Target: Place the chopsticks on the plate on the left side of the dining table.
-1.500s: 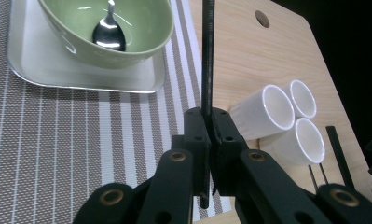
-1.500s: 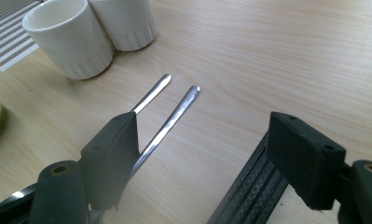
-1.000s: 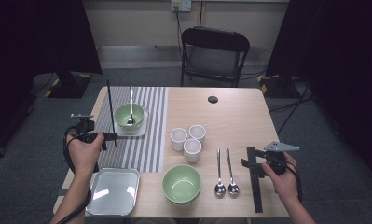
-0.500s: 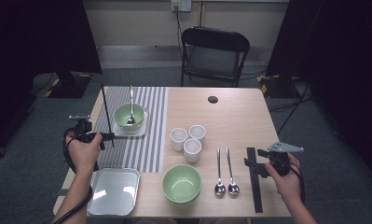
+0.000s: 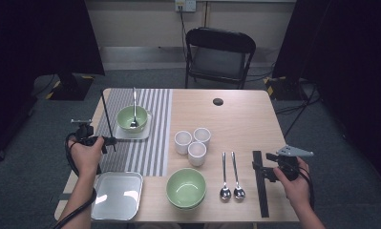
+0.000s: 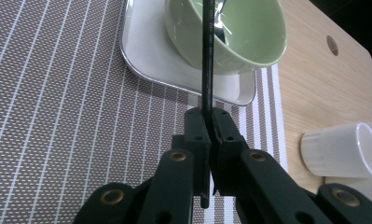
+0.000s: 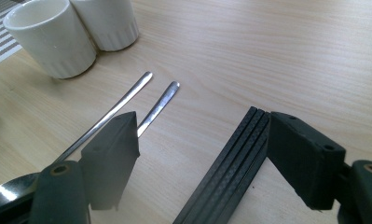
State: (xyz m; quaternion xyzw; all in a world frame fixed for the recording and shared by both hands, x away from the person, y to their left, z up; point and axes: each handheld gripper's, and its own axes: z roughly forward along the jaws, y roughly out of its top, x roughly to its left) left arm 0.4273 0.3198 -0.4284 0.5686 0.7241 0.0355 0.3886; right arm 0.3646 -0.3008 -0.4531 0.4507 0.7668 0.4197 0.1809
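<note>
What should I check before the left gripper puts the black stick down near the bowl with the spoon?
1. Left gripper shut on the black stick: ok.
2. Stick clear of the green bowl: cannot tell; they overlap in the left gripper view.
3. Spoon resting in that bowl: ok.
4. Small tray flat on the striped mat: ok.
5. Right gripper open, jaws around the stack of black sticks: ok.

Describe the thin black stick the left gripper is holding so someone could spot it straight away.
Start at the brown striped placemat on the table's left half. At its left edge the left gripper has its jaws shut on a thin black stick. Unlike the stacked black sticks lying flat at the right, it stands up, clear of the table.
</note>
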